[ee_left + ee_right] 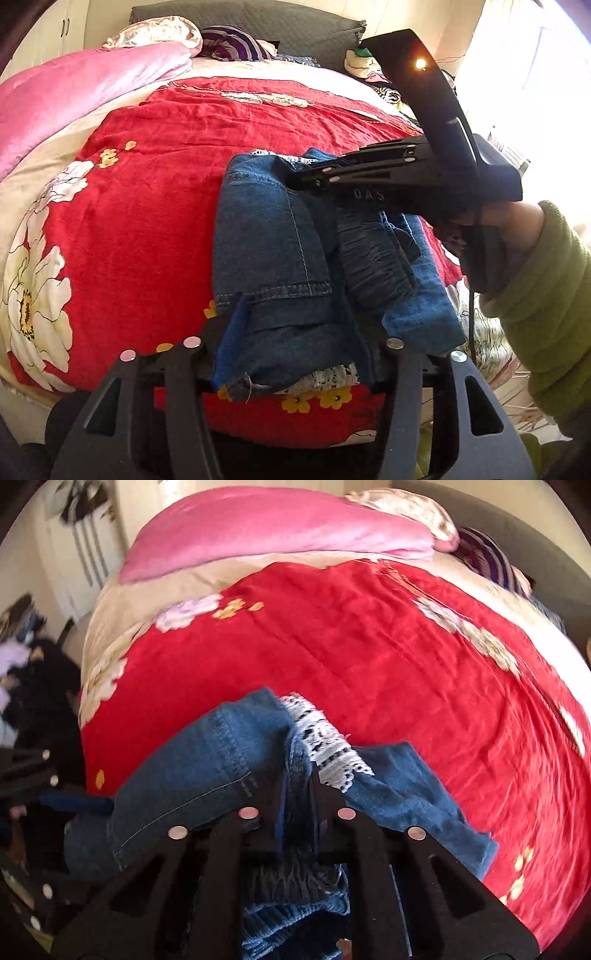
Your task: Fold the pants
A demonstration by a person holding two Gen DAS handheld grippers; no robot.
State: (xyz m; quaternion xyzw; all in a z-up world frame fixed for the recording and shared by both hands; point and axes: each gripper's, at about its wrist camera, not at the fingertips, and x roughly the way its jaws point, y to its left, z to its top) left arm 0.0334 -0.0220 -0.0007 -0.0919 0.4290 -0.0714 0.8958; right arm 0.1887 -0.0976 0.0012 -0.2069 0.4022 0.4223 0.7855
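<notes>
The blue denim pants [280,254] lie folded into a thick bundle on the red floral bedspread [155,221], with white lace trim at both ends. My left gripper [295,354] is open, its fingers on either side of the bundle's near end. My right gripper [295,181] reaches in from the right, held by a hand in a green sleeve, at the bundle's far end. In the right wrist view my right gripper [297,786] is shut on a fold of the pants [229,760] beside the lace trim [325,742].
A pink quilt [81,99] lies along the bed's far left. A striped purple garment [232,44], a grey headboard [295,26] and a pile of clothes [369,66] are at the far end. The bed's near edge is just below my left gripper.
</notes>
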